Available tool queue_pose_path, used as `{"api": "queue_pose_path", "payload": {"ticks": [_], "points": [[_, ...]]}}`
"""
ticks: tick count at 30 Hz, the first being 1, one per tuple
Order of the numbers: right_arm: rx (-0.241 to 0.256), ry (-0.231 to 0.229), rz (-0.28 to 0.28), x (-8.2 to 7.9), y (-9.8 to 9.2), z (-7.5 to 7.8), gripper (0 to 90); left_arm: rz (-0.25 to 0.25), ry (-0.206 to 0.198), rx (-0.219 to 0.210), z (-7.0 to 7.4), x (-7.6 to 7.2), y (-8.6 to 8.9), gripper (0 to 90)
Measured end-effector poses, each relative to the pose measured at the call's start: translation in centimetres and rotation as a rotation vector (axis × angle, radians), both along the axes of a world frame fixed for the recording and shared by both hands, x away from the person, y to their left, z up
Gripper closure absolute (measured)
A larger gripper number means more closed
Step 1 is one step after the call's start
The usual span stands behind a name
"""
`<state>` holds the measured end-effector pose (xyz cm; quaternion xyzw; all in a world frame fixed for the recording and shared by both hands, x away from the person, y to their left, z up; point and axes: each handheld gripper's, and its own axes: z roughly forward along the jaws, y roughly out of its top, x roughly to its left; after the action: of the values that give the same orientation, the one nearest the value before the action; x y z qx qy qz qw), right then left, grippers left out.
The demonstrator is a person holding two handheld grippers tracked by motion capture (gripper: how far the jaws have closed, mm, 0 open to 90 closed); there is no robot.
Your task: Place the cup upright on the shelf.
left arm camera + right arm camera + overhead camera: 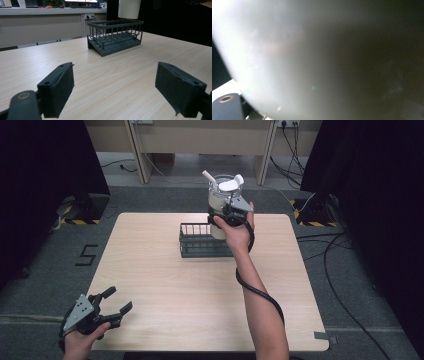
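High view: the right gripper [226, 215] is up in the air over the far side of the table [160, 285], gripping a white container [220, 200] by its side
White container: upright, lifted clear of the tabletop, hanging just above the right end of the dark wire basket [200, 242]; something white sits in its open top and a white stick-like piece [209, 176] pokes out to the left, what they are I cannot tell
Right gripper view: pale curved wall of the white container [287, 55] pressed right up to the lens, blurred, with a corner of one black jaw at bottom left
Right gripper state: clamped on the container
Wire basket: rests on the table near the far edge, around the middle, long side facing the person; in the left gripper view the basket [115, 36] has the container's white bottom [128, 8] hovering over its far right end, not touching
Left gripper: low at the near left corner of the table [107, 307], held in the person's left hand [80, 342]
Left gripper state: jaws spread wide, bare tabletop between the pads [60, 90], holding nothing
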<state>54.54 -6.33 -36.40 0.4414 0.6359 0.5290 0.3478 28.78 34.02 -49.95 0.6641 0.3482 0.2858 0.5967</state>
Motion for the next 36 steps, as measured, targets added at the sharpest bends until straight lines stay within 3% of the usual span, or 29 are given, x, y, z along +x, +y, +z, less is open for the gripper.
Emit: {"api": "queue_pose_path", "payload": {"ticks": [36], "points": [[-0.027, 0.064, -0.005, 2.6, 1.9, -2.8, 10.7, -0.008, -0.004, -0.001, 0.0, 0.0, 0.0, 14.9]]}}
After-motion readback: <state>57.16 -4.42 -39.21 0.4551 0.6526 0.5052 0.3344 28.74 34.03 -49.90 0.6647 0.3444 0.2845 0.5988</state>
